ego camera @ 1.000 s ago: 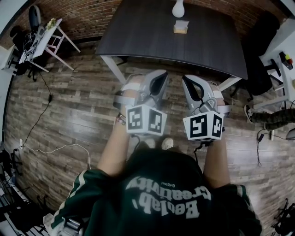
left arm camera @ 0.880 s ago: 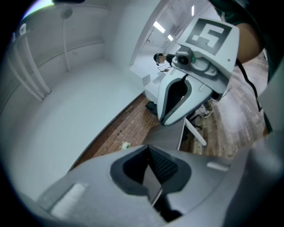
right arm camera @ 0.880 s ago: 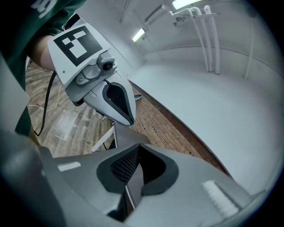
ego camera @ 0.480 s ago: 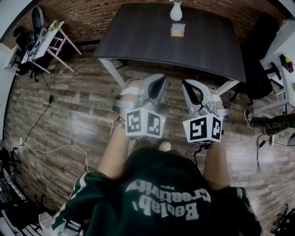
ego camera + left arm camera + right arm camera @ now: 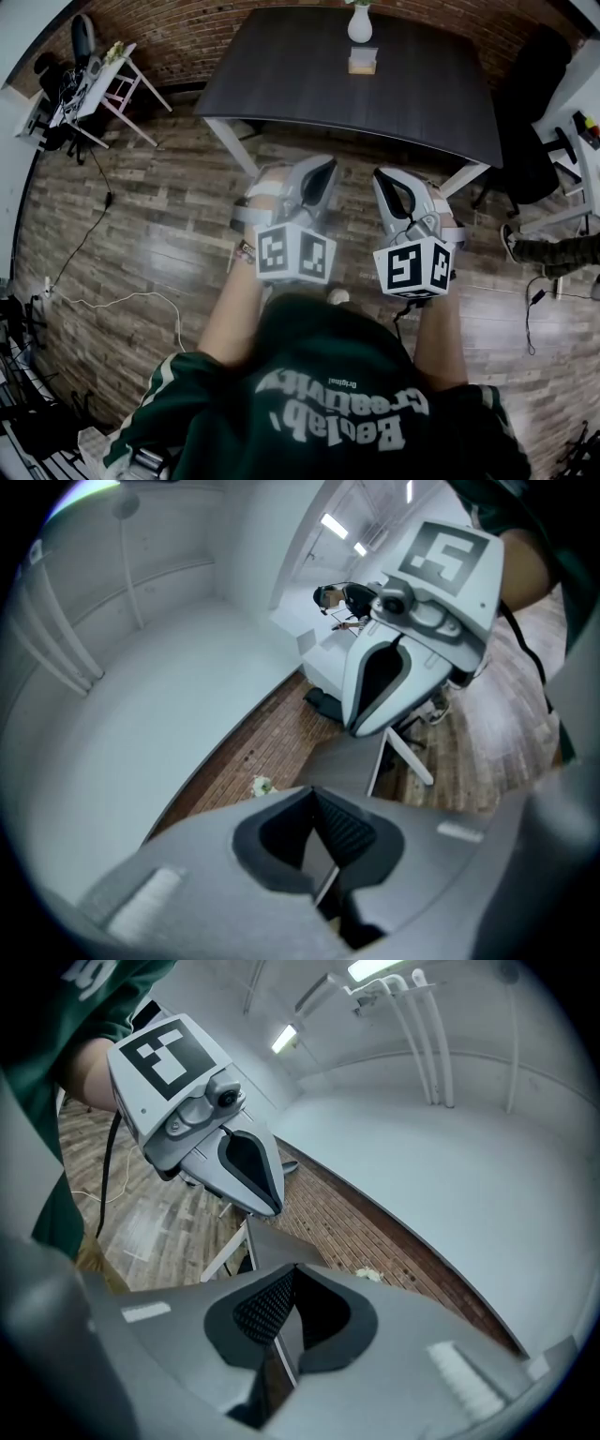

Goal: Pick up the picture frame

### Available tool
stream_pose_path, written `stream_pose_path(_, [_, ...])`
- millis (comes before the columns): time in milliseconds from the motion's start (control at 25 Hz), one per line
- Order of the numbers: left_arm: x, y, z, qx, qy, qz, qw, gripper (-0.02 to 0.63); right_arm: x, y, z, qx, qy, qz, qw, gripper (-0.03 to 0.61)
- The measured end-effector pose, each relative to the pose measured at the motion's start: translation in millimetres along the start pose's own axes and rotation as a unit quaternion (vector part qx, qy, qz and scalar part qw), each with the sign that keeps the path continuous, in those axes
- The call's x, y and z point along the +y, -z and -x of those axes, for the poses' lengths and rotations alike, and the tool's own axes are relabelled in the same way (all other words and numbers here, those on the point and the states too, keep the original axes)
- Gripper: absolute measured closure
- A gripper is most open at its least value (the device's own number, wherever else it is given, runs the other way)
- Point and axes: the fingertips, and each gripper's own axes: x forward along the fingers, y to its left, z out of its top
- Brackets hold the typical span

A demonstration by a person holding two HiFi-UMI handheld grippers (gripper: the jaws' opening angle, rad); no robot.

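The picture frame (image 5: pixel 362 60), small with a pale wooden look, stands near the far edge of the dark table (image 5: pixel 309 75), just in front of a white vase (image 5: pixel 360 23). I stand on the wooden floor, well back from the table. My left gripper (image 5: pixel 323 171) and right gripper (image 5: pixel 384 178) are held side by side before my chest, both short of the table's near edge. In the left gripper view the left gripper (image 5: pixel 313 789) is shut with nothing in it. The right gripper (image 5: pixel 294 1267) is likewise shut and holds nothing.
A white side table (image 5: pixel 94 80) with clutter stands at the far left. A black office chair (image 5: pixel 530 141) and a white desk (image 5: pixel 586 131) are at the right, where another person's leg (image 5: pixel 553 248) shows. A white cable (image 5: pixel 112 305) runs over the floor.
The view has shifted a little, so the vase shows more fully on the table. Both grippers stay shut and held together before my body.
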Motion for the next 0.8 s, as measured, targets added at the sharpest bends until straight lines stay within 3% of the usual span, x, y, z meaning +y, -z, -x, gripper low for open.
stream_pose_path(320, [8, 6, -22, -0.002, 0.004, -0.002, 1.0, 0.612, -9, 9, -21, 0.003, 0.001, -0.006, 1.0, 0.572])
stream_pose_path(800, [54, 58, -97, 0.001, 0.01, -0.002, 0.9999, 0.612, -39, 31, -107, 0.038, -0.002, -0.007, 0.999, 0.574])
